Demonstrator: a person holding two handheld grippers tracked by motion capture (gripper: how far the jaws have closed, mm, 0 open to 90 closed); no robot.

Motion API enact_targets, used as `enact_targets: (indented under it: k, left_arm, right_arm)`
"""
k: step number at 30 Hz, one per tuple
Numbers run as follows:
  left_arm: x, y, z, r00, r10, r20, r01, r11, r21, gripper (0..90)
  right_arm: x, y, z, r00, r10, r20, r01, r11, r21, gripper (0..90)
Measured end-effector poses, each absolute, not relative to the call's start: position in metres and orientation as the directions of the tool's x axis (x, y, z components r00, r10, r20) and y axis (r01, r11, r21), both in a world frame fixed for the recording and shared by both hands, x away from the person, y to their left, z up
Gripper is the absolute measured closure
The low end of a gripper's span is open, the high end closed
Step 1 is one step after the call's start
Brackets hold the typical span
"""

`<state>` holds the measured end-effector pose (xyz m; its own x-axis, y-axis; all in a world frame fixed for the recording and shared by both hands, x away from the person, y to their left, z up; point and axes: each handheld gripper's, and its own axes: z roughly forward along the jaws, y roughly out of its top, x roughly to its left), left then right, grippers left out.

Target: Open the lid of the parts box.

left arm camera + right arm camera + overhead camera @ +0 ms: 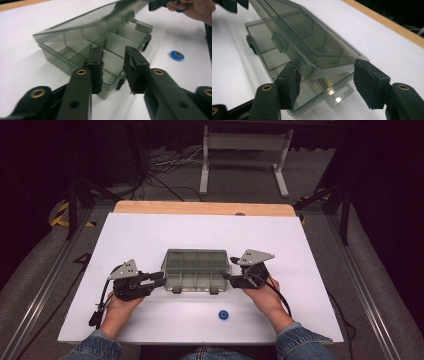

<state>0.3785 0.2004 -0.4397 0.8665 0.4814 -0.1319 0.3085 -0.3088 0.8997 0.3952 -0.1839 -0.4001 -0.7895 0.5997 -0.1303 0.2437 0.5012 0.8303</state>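
A smoky clear compartment box [196, 270] lies in the middle of the white table. Its lid [82, 22] is tilted up off the base [62, 56], hinged at the far side. My left gripper [161, 279] is at the box's left end, open, with the near corner of the base between its jaws [113, 53] and the pads off it. My right gripper [229, 268] is at the right end, also open. One of its pads [293, 82] sits under the raised lid's [312, 37] near corner. A small blue disc [223, 315] lies on the table in front of the box.
The white tabletop [150, 235] ends in a wooden strip [205, 208] at the far side. Beyond it stand a white frame [245, 150] and cables on the floor. The blue disc [177, 55] lies between the person's forearms.
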Motion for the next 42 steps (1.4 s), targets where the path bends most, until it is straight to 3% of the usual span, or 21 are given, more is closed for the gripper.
enact_targets:
  k: [10,28,42]
  left_arm:
    - [0.374,0.186,-0.442,0.9,0.429,-0.083,0.277,-0.413,0.868,55.2]
    - [0.375,0.178,-0.447,0.912,0.406,-0.068,0.279,-0.489,0.827,54.5]
    - [0.377,0.178,-0.449,0.915,0.392,-0.094,0.29,-0.478,0.829,51.9]
  right_arm:
    - [0.411,-0.186,-0.38,-0.801,0.591,-0.098,0.244,0.471,0.848,40.8]
    - [0.433,-0.179,-0.363,-0.801,0.594,-0.071,0.246,0.436,0.865,41.4]
    - [0.458,-0.177,-0.361,-0.777,0.628,-0.044,0.276,0.403,0.873,42.8]
